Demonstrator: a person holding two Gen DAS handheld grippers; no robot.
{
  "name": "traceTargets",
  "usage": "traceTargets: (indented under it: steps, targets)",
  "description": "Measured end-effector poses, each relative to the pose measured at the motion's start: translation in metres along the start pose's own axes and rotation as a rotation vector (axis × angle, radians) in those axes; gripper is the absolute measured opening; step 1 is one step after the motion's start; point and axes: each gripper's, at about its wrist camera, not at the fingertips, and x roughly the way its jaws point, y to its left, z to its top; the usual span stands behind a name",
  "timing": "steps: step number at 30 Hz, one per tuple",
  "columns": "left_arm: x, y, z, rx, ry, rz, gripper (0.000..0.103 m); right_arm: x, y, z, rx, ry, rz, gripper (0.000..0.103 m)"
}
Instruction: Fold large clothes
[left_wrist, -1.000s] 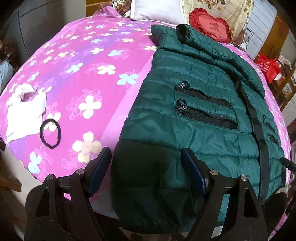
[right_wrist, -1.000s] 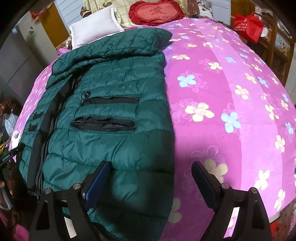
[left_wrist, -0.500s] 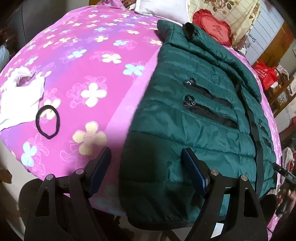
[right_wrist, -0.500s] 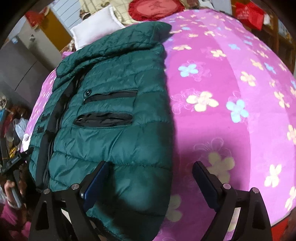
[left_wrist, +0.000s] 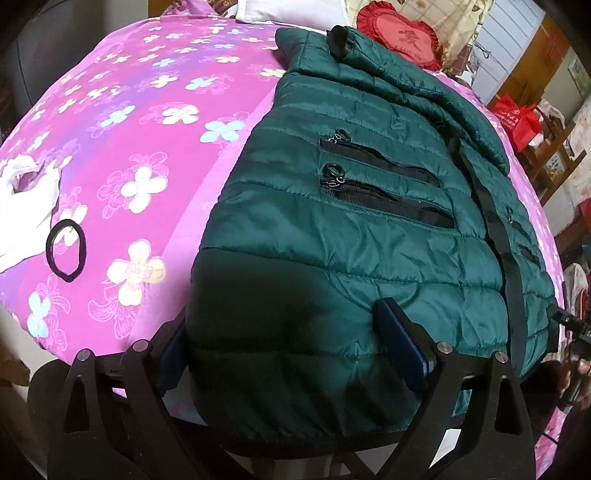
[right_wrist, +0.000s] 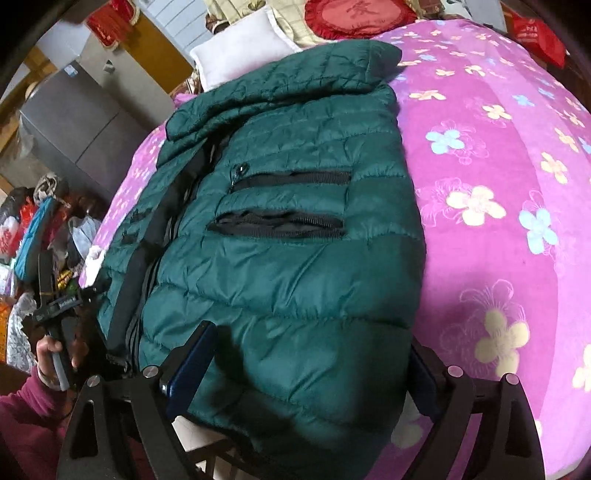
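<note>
Jacket (left_wrist: 354, 258) on bedspread (left_wrist: 140, 122), pockets unzipped

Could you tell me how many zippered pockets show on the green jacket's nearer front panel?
2: an upper pocket and a lower one just below; others may be hidden.

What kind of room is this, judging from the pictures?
Probably a bedroom in a home: the green jacket lies on a bed with a pink flowered cover, with a white pillow at its head.
</note>
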Motion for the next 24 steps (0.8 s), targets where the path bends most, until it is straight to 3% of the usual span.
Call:
traceTargets:
  steps: [2,5,14,16,19,21,23,24]
  targets:
    - [0.001,-0.002,0.001,0.003,0.002,0.009,0.095,0.003,0.004,0.002,-0.009,-0.014,-0.015,0.089]
    - [0.001,-0.002,0.001,0.004,0.007,0.006,0.095,0.006,0.011,0.002,-0.062,0.009,-0.018,0.058]
    - [0.002,-0.005,0.001,0.013,0.0,0.013,0.096,0.005,0.005,-0.001,-0.049,-0.024,0.007,0.053]
    - [0.002,-0.004,0.001,0.014,0.0,0.007,0.095,0.004,0.006,0.0,-0.046,-0.026,0.005,0.043]
    - [-0.002,-0.004,0.0,0.022,-0.011,-0.015,0.071,-0.005,0.004,0.003,-0.031,-0.05,0.024,0.033]
    - [-0.006,-0.004,0.0,0.026,-0.019,-0.01,0.061,-0.011,0.005,0.005,-0.033,-0.063,0.031,0.031]
    - [-0.012,-0.002,0.001,0.02,-0.035,0.0,0.038,-0.015,0.007,0.007,-0.039,-0.072,0.031,0.029]
    - [-0.016,0.0,0.003,0.011,-0.049,-0.002,0.033,-0.017,0.009,0.008,-0.043,-0.076,0.031,0.027]
